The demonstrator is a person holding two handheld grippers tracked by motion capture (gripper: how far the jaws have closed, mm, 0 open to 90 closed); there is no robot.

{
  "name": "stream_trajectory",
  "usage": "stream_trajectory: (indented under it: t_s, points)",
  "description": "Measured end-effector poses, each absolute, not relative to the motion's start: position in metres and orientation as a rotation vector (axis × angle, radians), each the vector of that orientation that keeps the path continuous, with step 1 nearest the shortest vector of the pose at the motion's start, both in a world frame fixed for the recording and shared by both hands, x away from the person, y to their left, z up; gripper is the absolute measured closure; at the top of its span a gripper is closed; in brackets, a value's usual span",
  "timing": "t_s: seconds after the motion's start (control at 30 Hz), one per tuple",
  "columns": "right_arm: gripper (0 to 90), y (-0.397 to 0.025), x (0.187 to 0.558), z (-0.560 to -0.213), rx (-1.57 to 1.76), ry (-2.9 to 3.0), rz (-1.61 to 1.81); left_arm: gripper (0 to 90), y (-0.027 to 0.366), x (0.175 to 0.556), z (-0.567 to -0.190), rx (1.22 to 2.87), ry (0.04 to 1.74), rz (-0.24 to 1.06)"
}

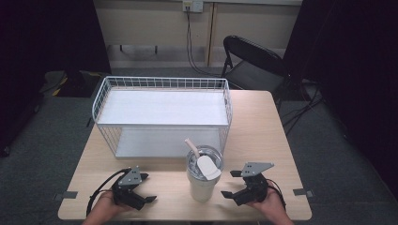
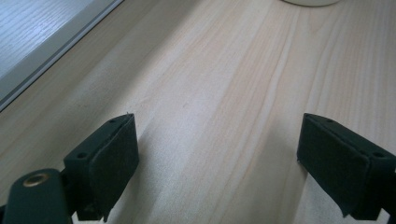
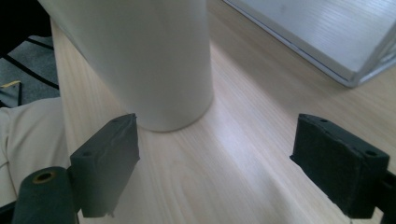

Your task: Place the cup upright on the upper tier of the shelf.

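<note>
Left tongs (image 1: pixel 141 188) and right tongs (image 1: pixel 233 184) at near bench (image 1: pixel 263 136) edge, both spread wide, empty. Between them, upright white tumbler (image 1: pixel 203 174) with clear lid, straw (image 1: pixel 191 146). Probably rigid, smooth-walled, slippery, top-heavy if filled; best gripped mid-body, not lid. Beyond: white wire basket shelf (image 1: pixel 162 112); folding chair (image 1: pixel 253 63) farthest.

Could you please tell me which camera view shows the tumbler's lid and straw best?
The high view: it looks down on the tumbler, showing its lid and straw whole. The right gripper view shows just the tumbler's lower white wall, and the left gripper view just a sliver of its base at the top edge.
</note>
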State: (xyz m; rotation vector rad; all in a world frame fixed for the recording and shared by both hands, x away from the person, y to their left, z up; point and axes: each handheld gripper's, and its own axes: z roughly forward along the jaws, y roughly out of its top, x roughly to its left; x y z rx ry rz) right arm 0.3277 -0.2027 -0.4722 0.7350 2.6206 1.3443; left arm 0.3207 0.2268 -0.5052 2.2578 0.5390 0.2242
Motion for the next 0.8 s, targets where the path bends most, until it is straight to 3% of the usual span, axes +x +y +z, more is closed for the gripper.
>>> stream_trajectory:
  t_s: [0.8]
  points:
    - [14.2,-0.177,0.325,-0.45,0.63,2.628,1.463,7.8,0.226,0.32,-0.505,2.267,0.529,0.211]
